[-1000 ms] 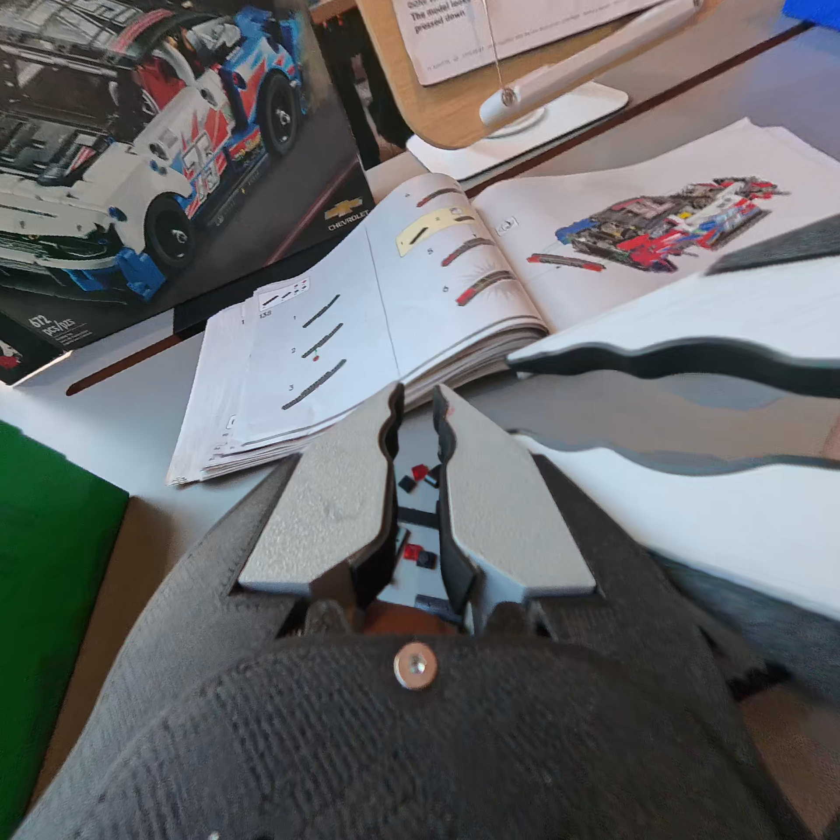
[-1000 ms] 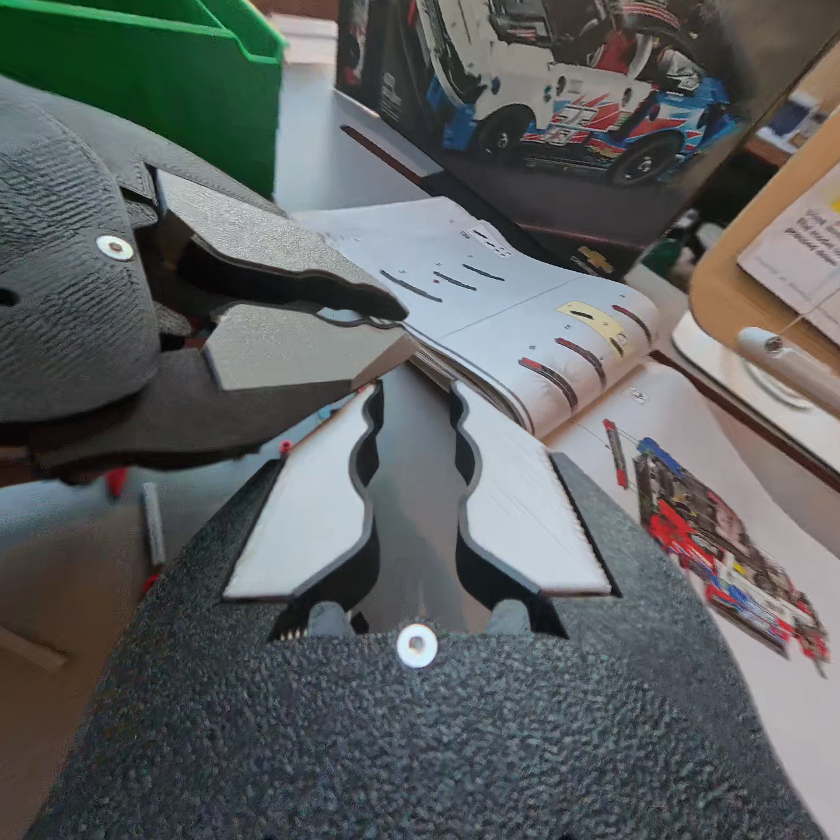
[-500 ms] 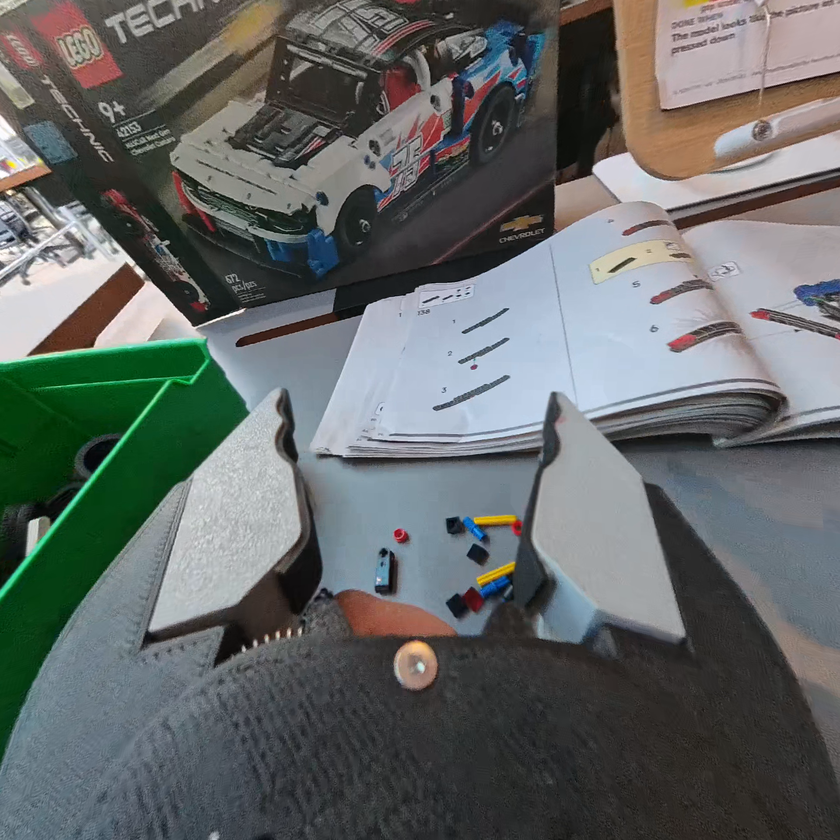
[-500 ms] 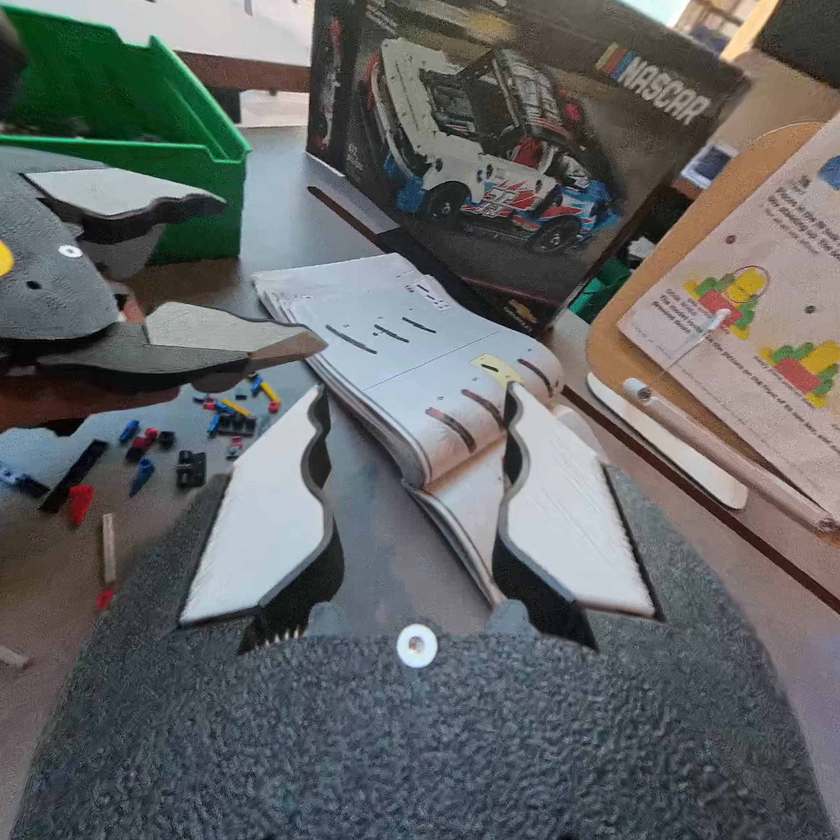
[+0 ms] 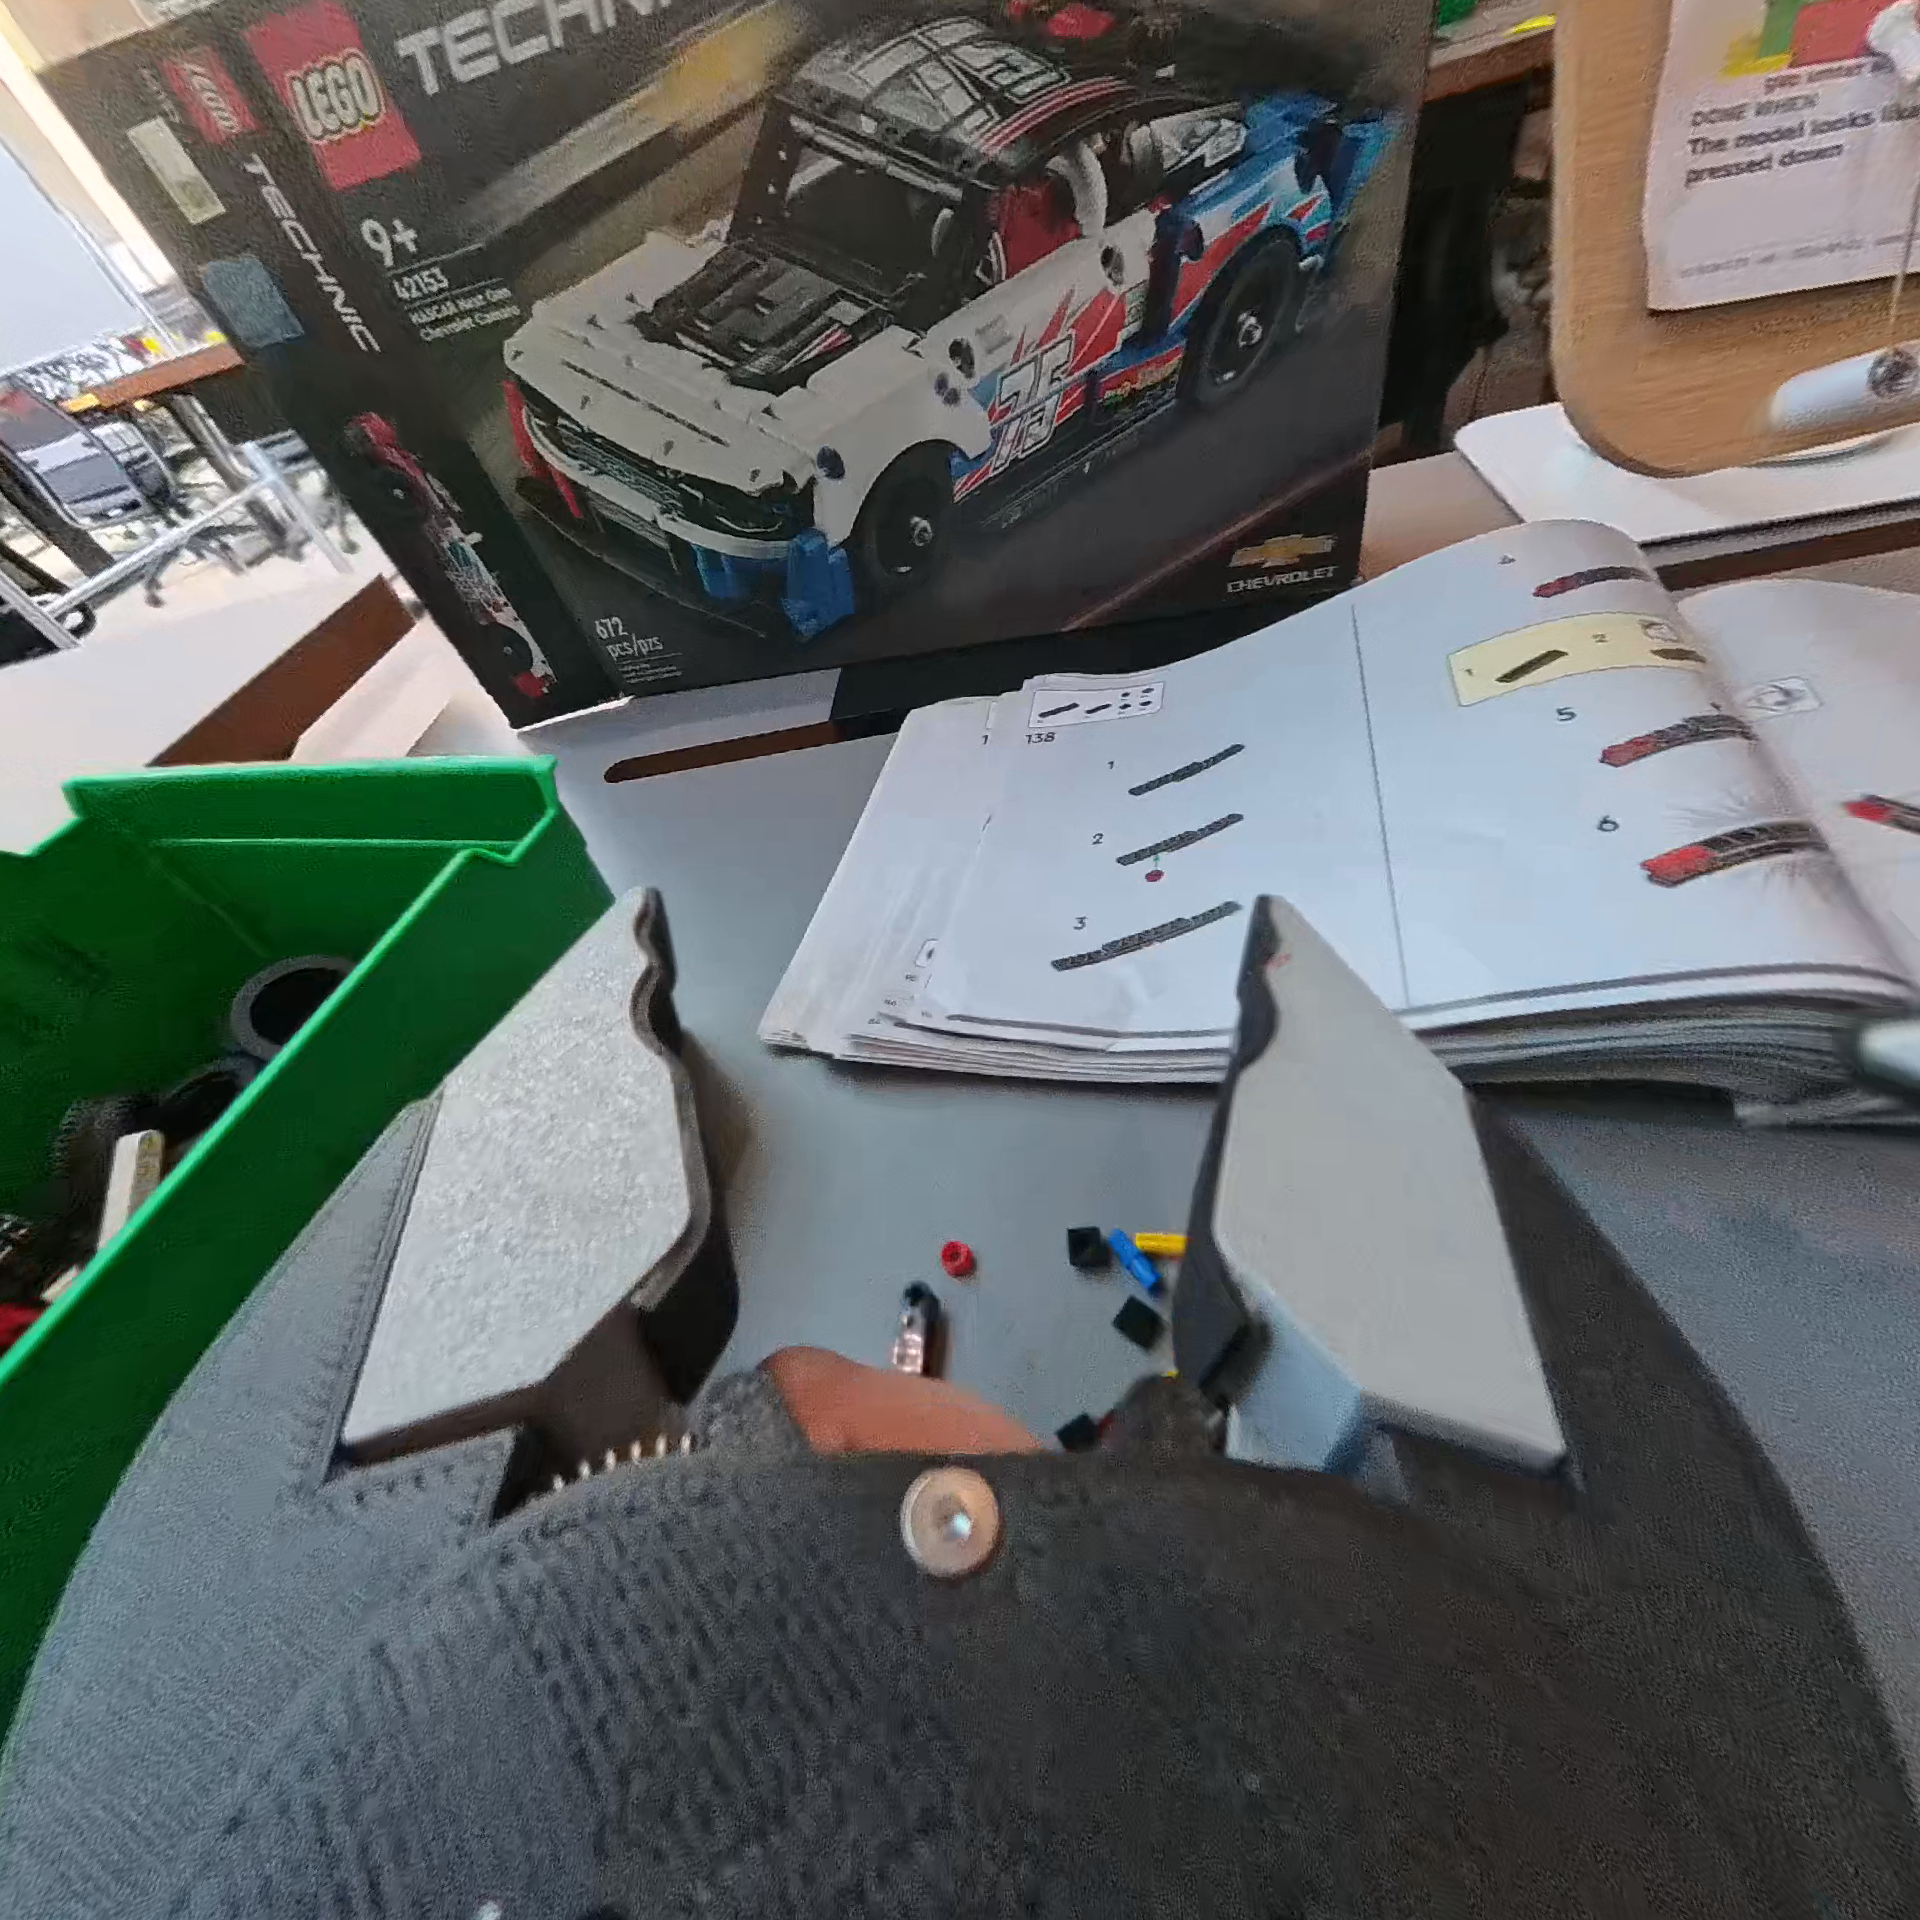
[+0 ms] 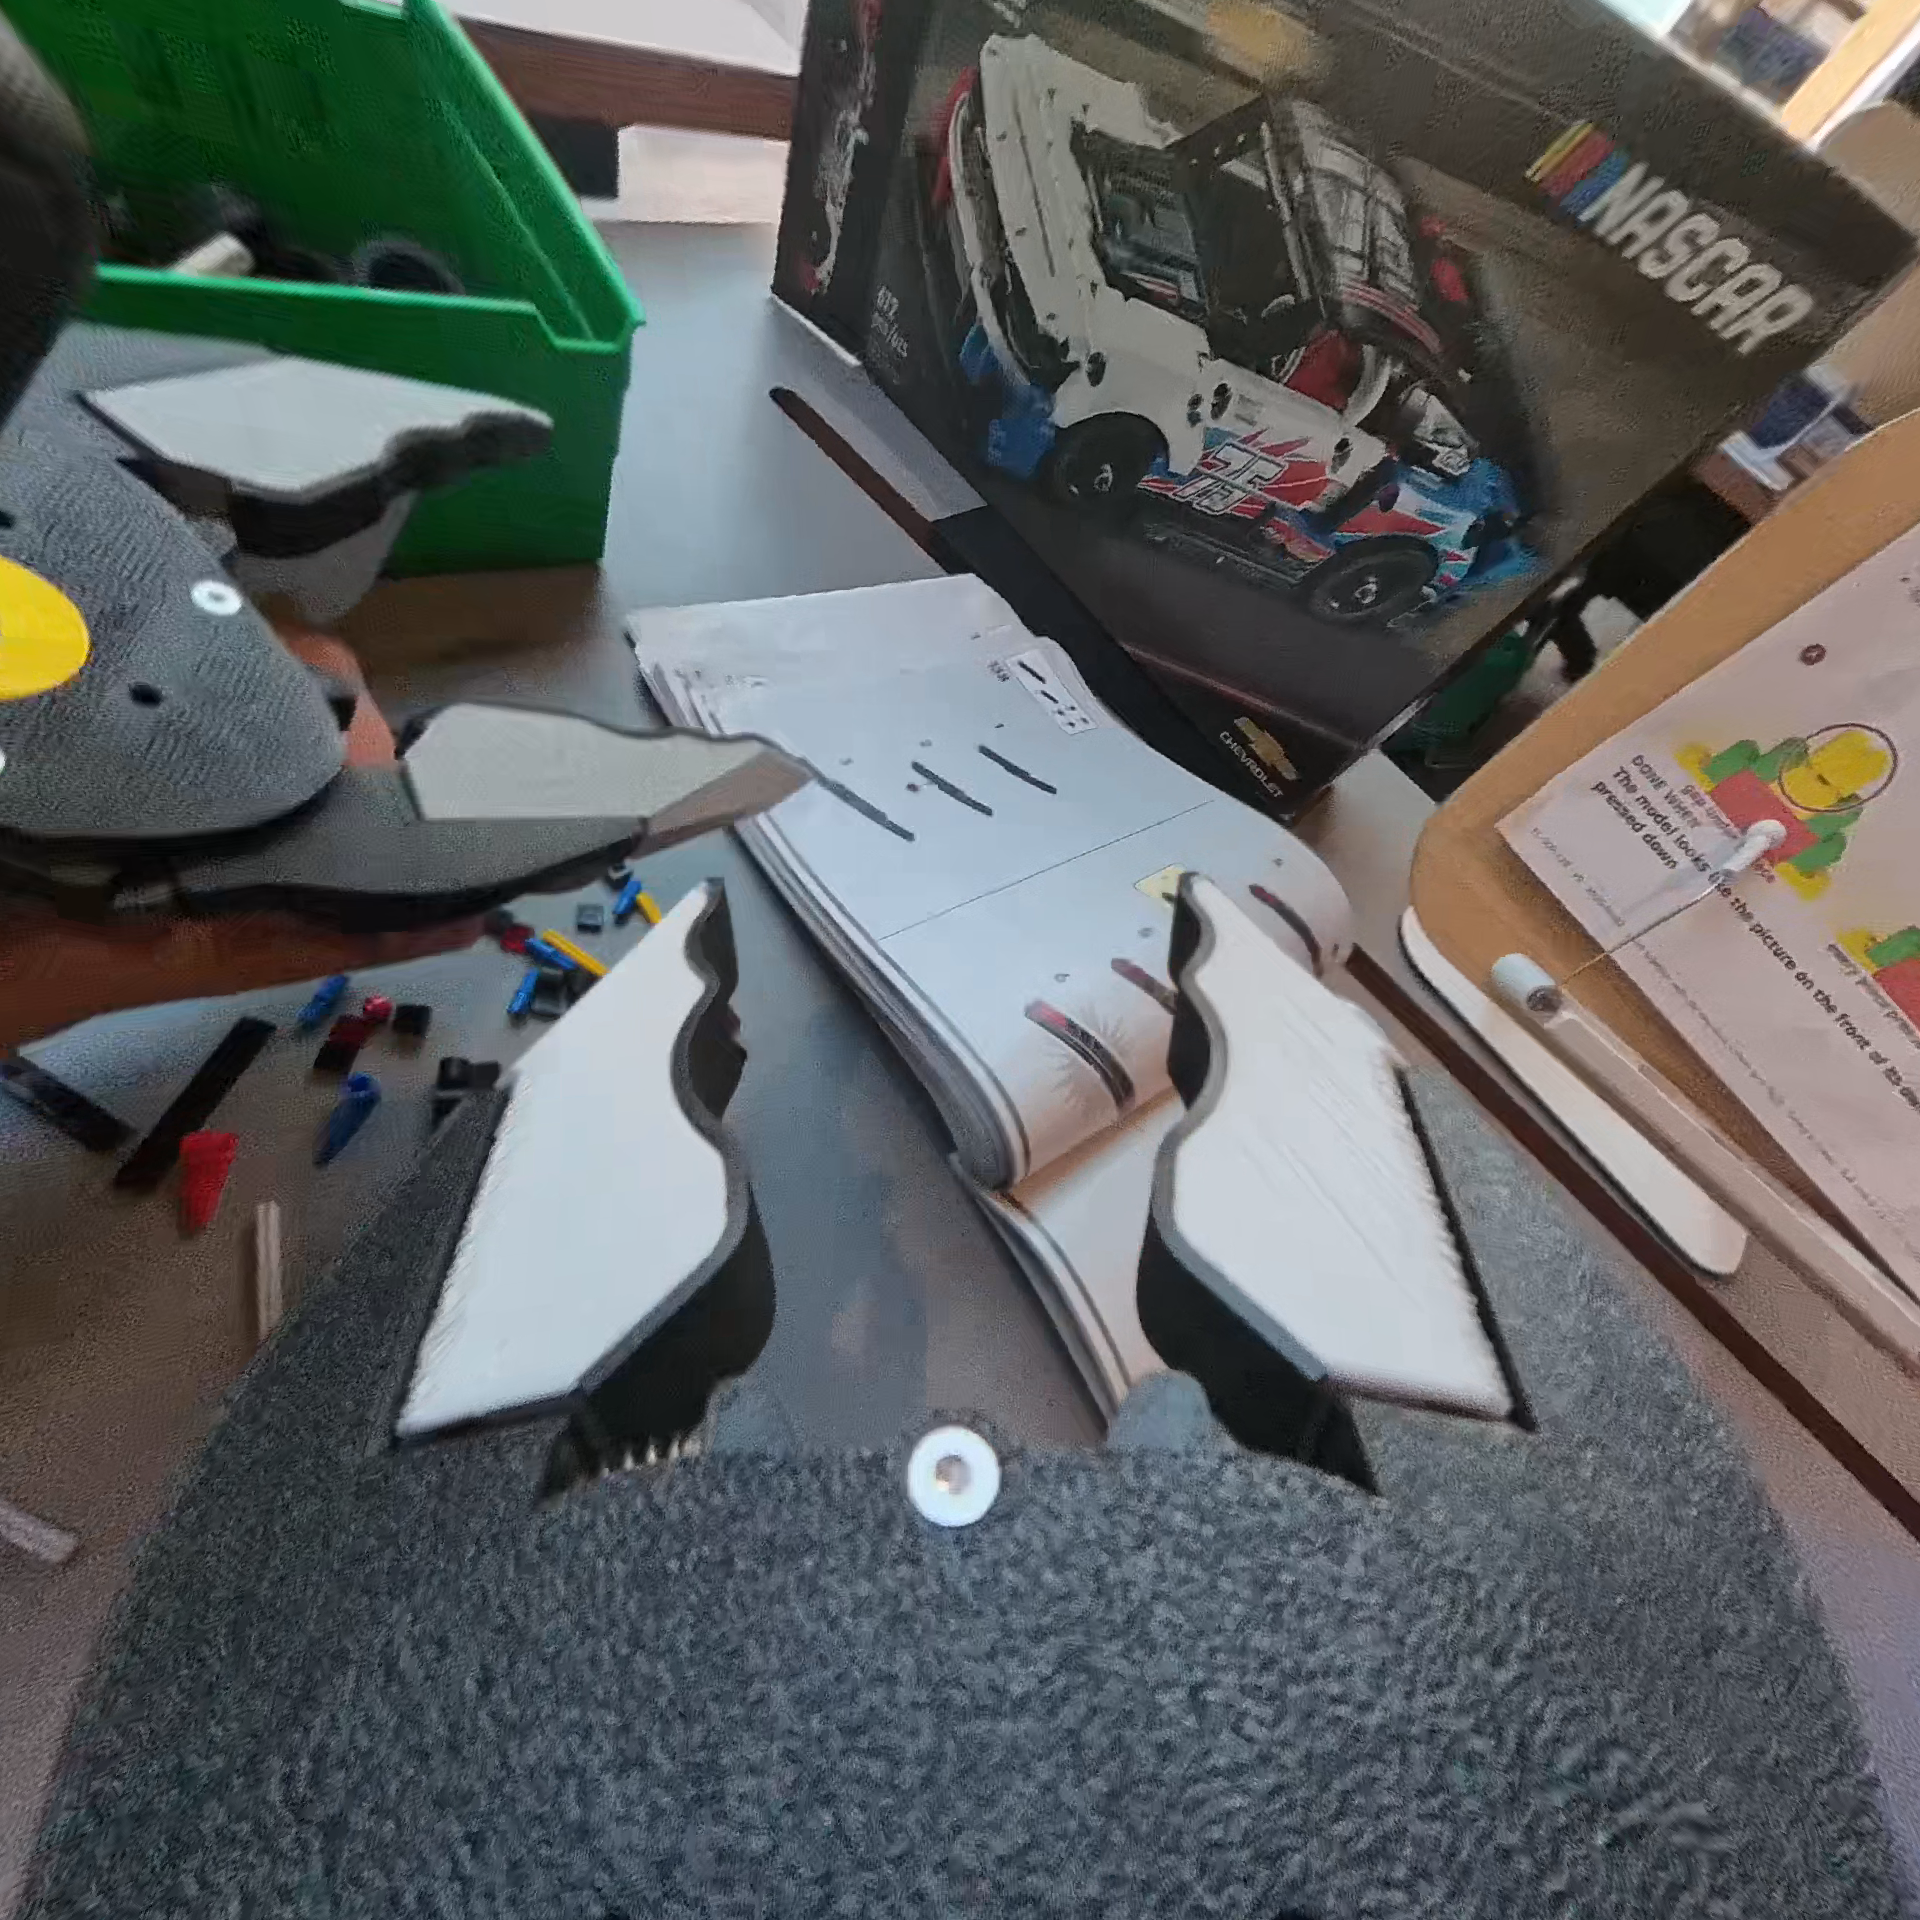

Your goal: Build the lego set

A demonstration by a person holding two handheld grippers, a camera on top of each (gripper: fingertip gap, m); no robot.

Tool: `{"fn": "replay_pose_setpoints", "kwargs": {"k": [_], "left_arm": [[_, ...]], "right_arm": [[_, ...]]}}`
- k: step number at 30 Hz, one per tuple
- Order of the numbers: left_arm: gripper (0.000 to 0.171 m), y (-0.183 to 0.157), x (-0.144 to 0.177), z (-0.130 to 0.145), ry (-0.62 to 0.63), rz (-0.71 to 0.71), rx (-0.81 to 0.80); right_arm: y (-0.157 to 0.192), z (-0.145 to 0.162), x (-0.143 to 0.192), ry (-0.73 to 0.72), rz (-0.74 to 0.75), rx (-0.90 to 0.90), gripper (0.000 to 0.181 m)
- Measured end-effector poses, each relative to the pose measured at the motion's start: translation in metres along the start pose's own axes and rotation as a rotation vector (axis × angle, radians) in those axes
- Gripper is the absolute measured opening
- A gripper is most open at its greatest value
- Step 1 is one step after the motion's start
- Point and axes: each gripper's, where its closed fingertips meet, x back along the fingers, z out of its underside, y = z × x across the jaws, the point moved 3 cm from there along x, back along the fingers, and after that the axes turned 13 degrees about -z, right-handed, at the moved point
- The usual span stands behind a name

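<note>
My left gripper (image 5: 951, 914) is open and empty above the grey table. Below it lie small loose pieces: a red ring (image 5: 958, 1256), a black pin (image 5: 918, 1330), black, blue and yellow bits (image 5: 1127, 1252). My right gripper (image 6: 951, 894) is open and empty, held over the near edge of the open instruction booklet (image 6: 997, 831). In the right wrist view the left gripper (image 6: 665, 613) shows at the left, open, above scattered red, blue, black and yellow pieces (image 6: 353, 1039). The booklet also shows in the left wrist view (image 5: 1351, 831).
The set's box (image 5: 831, 343) stands behind the booklet. A green bin (image 5: 260, 987) holding black tyres sits at the left. A wooden board with a paper sheet (image 6: 1714, 883) on a white base stands at the right. The black pin (image 5: 918, 1330) is about 11 centimeters from my left fingertips and 15 centimeters from my right.
Both grippers opened wide. The left gripper pulled back and turned left, away from the right gripper, bringing the bin and box into view. The right gripper rose and drew back from the booklet.
</note>
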Motion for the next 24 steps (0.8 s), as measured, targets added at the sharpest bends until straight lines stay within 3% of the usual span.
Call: {"fn": "replay_pose_setpoints", "kwargs": {"k": [4,7,10,12,14,18,24], "left_arm": [[0.106,0.008,0.001,-0.009,-0.018,-0.023,0.048],[0.103,-0.002,0.011,-0.018,-0.027,0.019,0.093],[0.100,-0.027,0.027,-0.027,-0.070,0.069,0.072],[0.090,-0.038,0.029,-0.026,-0.067,0.045,0.050],[0.089,-0.042,0.020,-0.018,-0.027,0.021,0.050],[0.087,-0.029,0.000,-0.002,0.031,-0.086,0.042],[0.088,-0.025,0.000,-0.004,0.063,-0.064,0.117]], "right_arm": [[0.033,0.033,-0.004,0.105,-0.074,0.100,0.070],[0.012,0.051,0.006,0.139,0.015,0.105,0.050],[-0.025,0.053,0.022,0.116,0.110,-0.051,0.059],[-0.027,0.043,0.033,0.046,0.095,-0.165,0.073],[-0.013,0.030,0.046,-0.049,0.030,-0.226,0.074],[0.049,0.017,0.062,-0.149,-0.198,-0.246,0.084],[0.077,0.046,0.047,-0.003,-0.159,-0.085,0.077]]}}
